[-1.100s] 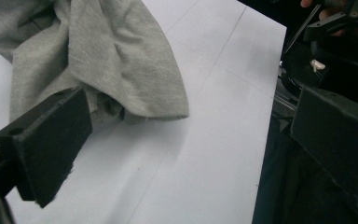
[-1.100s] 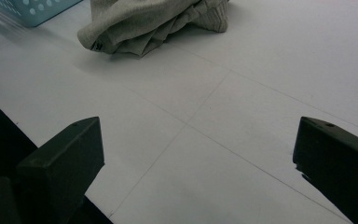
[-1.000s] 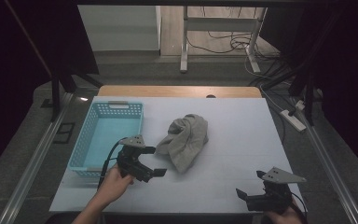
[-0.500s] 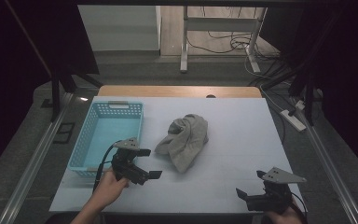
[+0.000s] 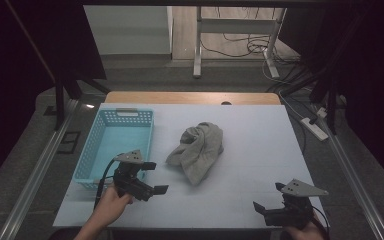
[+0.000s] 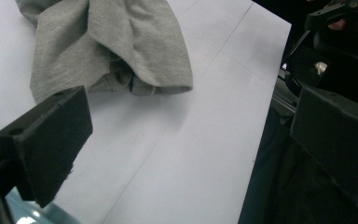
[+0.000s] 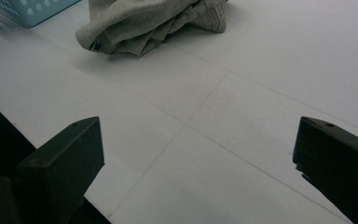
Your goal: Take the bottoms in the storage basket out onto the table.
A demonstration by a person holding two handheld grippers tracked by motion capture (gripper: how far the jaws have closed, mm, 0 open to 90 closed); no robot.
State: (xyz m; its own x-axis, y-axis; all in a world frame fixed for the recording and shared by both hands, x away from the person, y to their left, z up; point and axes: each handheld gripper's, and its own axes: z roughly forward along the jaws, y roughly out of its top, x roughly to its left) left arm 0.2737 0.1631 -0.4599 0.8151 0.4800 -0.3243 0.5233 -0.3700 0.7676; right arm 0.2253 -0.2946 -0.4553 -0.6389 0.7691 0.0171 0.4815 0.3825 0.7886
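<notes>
A crumpled grey cloth (image 5: pixel 197 150) lies in the middle of the white table (image 5: pixel 260 145). My left gripper (image 5: pixel 156 177) is held in a hand at the front left, just in front of the blue basket (image 5: pixel 87 150). It is open, empty and short of the cloth. In the left gripper view the cloth (image 6: pixel 107 46) lies beyond the wide-apart jaws of the left gripper (image 6: pixel 191 140). My right gripper (image 5: pixel 269 196) hovers open and empty at the front right corner. In the right gripper view the cloth (image 7: pixel 154 23) is far ahead of the right gripper (image 7: pixel 198 163).
The blue basket (image 7: pixel 32 7) stands empty on the table's left side. A wooden strip (image 5: pixel 190 98) borders the far edge. Metal rails run along both sides, and a power strip (image 5: pixel 314 128) lies off the right edge. Bare table surrounds the cloth.
My left gripper has drawn back a little to the left, away from the cloth's near edge. The right gripper and the cloth have stayed put.
</notes>
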